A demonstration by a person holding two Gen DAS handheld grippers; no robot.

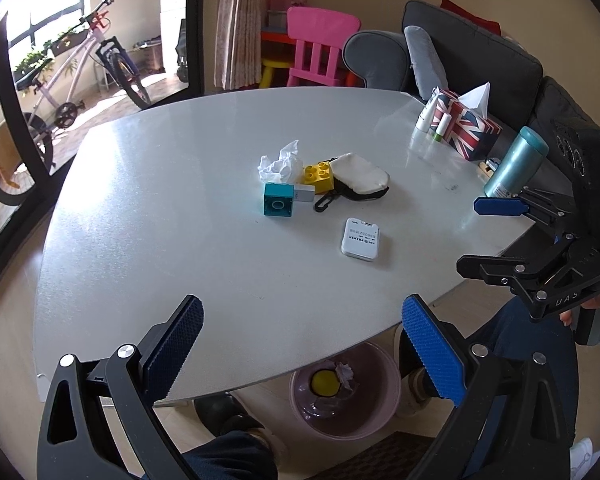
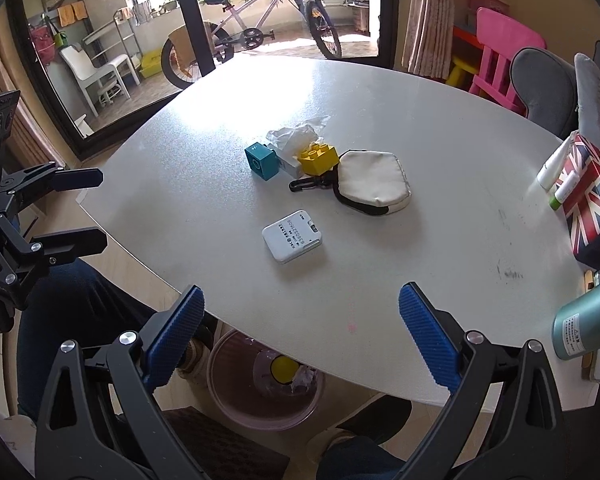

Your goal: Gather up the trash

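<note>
One crumpled white tissue (image 1: pixel 281 163) is the trash I can see on the tabletop (image 1: pixel 180 208), lying near the middle of it. Touching it at about 5 o'clock in the left wrist view is a yellow toy block (image 1: pixel 319 176), and a teal block (image 1: pixel 278 199) sits just below the tissue at 6 o'clock with a small white piece (image 1: pixel 304 193) beside it. A cream pouch (image 1: pixel 362 178) with a black strap and clip rests at 3 o'clock of the yellow block, touching it. A flat white device (image 1: pixel 361 237) lies apart from that cluster, toward 5 o'clock.

On the floor under the near edge of the tabletop stands a pink bin (image 1: pixel 345 390); I see a yellow ball (image 1: pixel 324 384) and a wad of paper (image 1: pixel 346 372) inside.

My left claw (image 1: pixel 302 350) hangs over the near edge with its blue pads spread wide, gripping nothing. My right claw (image 2: pixel 300 338) is likewise spread apart and bare, above the bin and the edge.

At 2 o'clock, a flag-patterned tissue box (image 1: pixel 466 130) stands by small tubes (image 1: pixel 428 114) and a teal bottle (image 1: pixel 514 162).
</note>
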